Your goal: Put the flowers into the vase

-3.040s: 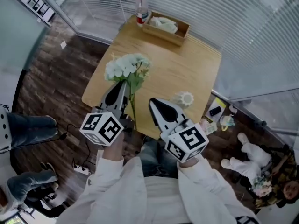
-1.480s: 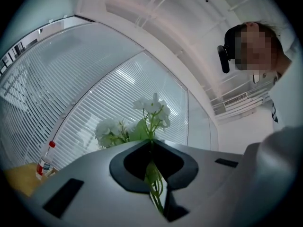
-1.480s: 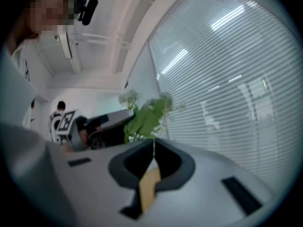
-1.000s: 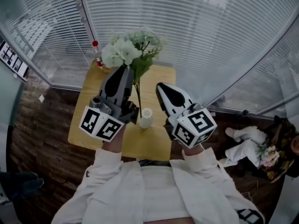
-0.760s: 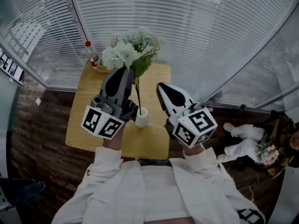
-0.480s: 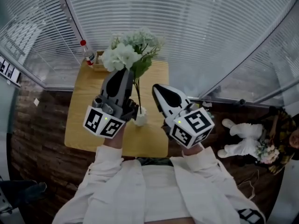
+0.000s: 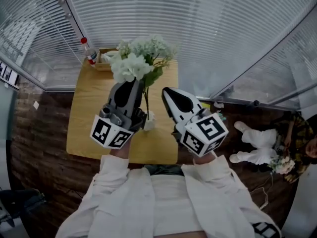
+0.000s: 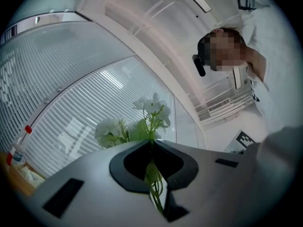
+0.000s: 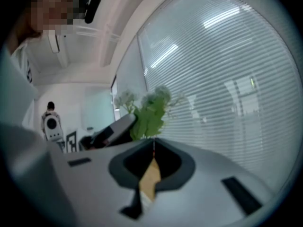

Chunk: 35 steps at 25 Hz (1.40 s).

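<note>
A bunch of white flowers (image 7: pixel 139 58) with green leaves stands upright in my left gripper (image 7: pixel 134 85), which is shut on the stems. In the left gripper view the stems (image 8: pixel 154 179) run between the closed jaws and the blooms (image 8: pixel 150 111) rise beyond them. The stems hang down to the mouth of a small white vase (image 7: pixel 149 122) on the wooden table (image 7: pixel 91 118); whether their ends are inside it I cannot tell. My right gripper (image 7: pixel 170 95) hovers just right of the stems, shut and empty. The right gripper view shows the flowers (image 9: pixel 149 110) ahead of its jaws.
A clear bottle with a red cap (image 7: pixel 88 51) and a wooden tray (image 7: pixel 105 63) stand at the table's far end. White blinds run behind the table. A plush toy (image 7: pixel 252 144) lies on the dark floor at the right.
The flowers went from left of the vase to above it. Over the last second both grippers sank a little, bringing the stems down to the vase's mouth.
</note>
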Motion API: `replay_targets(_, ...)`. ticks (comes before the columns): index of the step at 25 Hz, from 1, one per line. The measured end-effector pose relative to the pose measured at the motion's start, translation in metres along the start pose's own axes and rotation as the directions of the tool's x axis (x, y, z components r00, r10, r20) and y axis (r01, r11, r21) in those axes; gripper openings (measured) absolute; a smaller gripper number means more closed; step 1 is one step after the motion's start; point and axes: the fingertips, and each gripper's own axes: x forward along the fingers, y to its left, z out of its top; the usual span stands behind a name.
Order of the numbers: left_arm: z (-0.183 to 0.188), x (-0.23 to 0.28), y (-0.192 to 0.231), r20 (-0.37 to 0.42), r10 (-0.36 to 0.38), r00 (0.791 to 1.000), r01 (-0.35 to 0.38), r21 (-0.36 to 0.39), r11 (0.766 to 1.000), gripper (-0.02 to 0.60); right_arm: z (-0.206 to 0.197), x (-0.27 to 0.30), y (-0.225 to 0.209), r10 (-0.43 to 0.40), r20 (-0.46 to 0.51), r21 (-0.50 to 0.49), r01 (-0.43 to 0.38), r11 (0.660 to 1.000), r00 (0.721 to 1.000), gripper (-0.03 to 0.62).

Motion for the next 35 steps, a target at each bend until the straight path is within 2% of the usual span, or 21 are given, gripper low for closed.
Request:
replay_targets(10, -0.013, -0.015, -0.001, -0.053, 0.027, 0.998, -0.028, -0.016, 0.999, 0.021, -0.016, 0.004, -0.002, 0.012, -0.042, 0.028, -0.011, 1.0, 0.999, 0.014)
replay_targets(17, -0.025, -0.026, -0.005, -0.105, 0.02, 0.994, -0.022, -0.02, 1.0, 0.023, -0.03, 0.005, -0.004, 0.013, -0.072, 0.05, -0.009, 0.999, 0.997, 0.014)
replay_targets(23, -0.034, -0.047, -0.015, -0.121, 0.038, 0.992, -0.04, -0.02, 0.999, 0.023, -0.045, -0.003, 0.001, 0.022, -0.09, 0.058, -0.017, 0.998, 0.996, 0.014)
replay_targets(29, -0.044, -0.053, -0.011, -0.169, 0.075, 0.983, -0.083, -0.039, 0.996, 0.023, -0.045, 0.005, -0.004, 0.028, -0.101, 0.093, -0.019, 0.996, 0.994, 0.014)
replay_targets(35, -0.053, -0.075, -0.029, -0.188, 0.115, 0.975, -0.126, -0.05, 0.991, 0.023, -0.051, -0.011, 0.01, 0.049, -0.093, 0.099, -0.04, 0.994, 0.994, 0.014)
